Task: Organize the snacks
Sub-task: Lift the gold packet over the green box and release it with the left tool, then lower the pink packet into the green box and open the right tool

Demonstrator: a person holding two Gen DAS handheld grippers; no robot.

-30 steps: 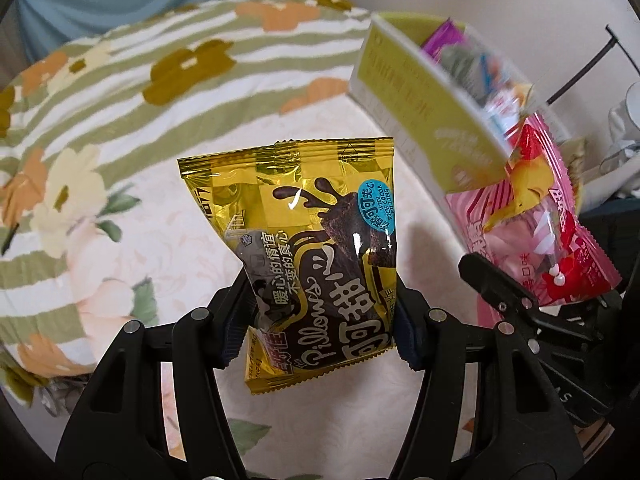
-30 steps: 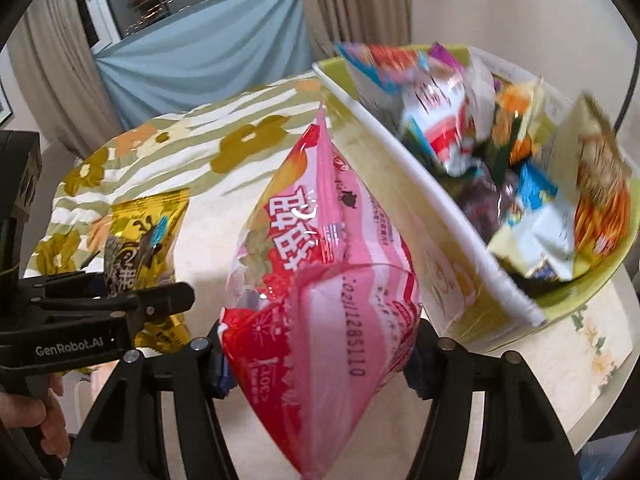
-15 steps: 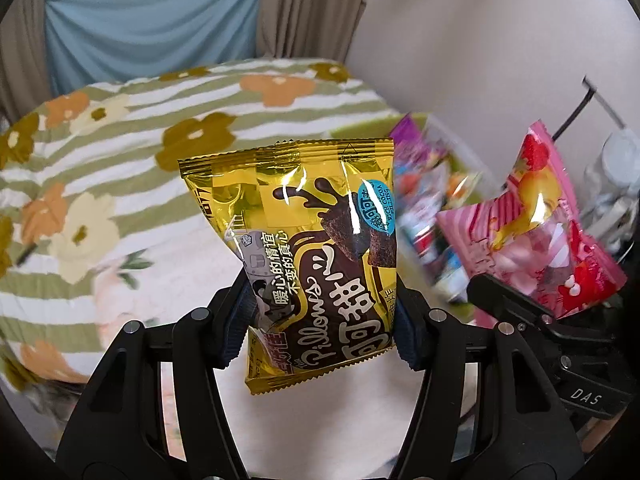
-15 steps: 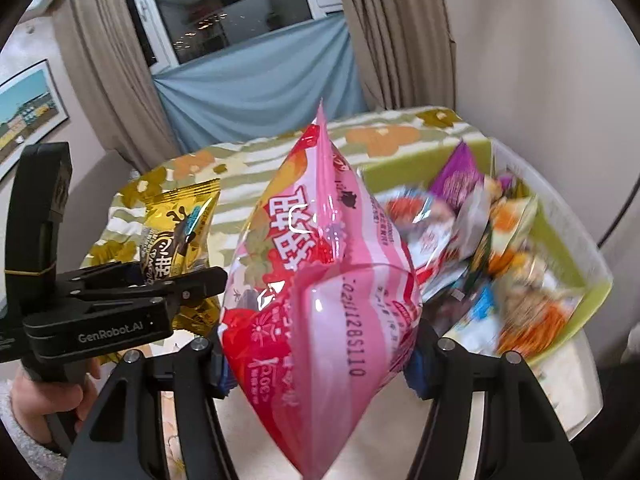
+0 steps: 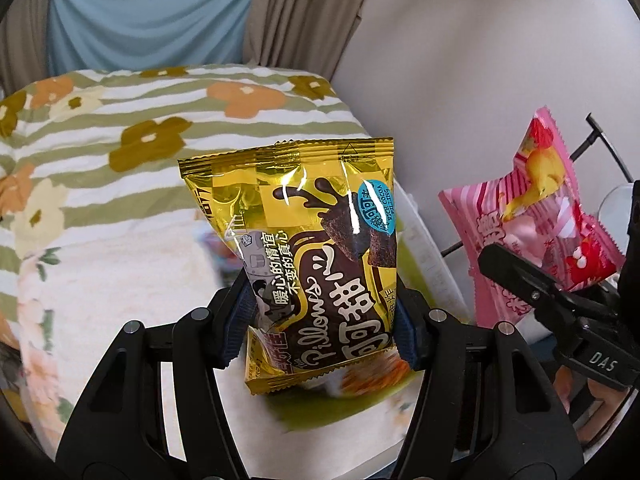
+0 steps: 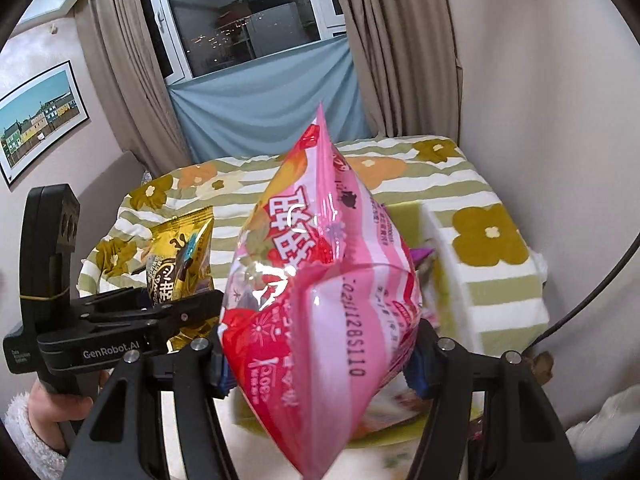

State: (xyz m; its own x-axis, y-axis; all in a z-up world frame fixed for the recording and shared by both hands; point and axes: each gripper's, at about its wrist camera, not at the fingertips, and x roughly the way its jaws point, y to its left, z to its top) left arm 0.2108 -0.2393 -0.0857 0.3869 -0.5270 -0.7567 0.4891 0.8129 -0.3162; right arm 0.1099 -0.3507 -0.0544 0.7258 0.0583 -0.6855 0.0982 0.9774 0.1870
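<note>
My left gripper (image 5: 320, 320) is shut on a gold chocolate-pillow snack packet (image 5: 312, 248), held upright in the air. My right gripper (image 6: 320, 356) is shut on a puffy pink snack bag (image 6: 320, 292), also raised. Each view shows the other tool: the right gripper (image 5: 556, 300) with the pink bag (image 5: 536, 216) at the right of the left wrist view, the left gripper (image 6: 120, 328) with the gold packet (image 6: 180, 264) at the left of the right wrist view. The green and white snack bin (image 6: 452, 264) lies below and behind the bags, blurred and mostly hidden.
A bed with a green-striped flowered blanket (image 5: 100, 152) fills the background. A pale wall (image 5: 480, 60) stands at the right, with curtains (image 6: 132, 80) and a window (image 6: 248, 12) behind. A hand in a fluffy white sleeve (image 6: 32, 428) holds the left tool. A thin black rod (image 5: 596, 140) crosses at right.
Both grippers rose and swung with their packets still gripped. The snack bin, earlier plain at the right with its contents showing, has dropped low and mostly behind the bags.
</note>
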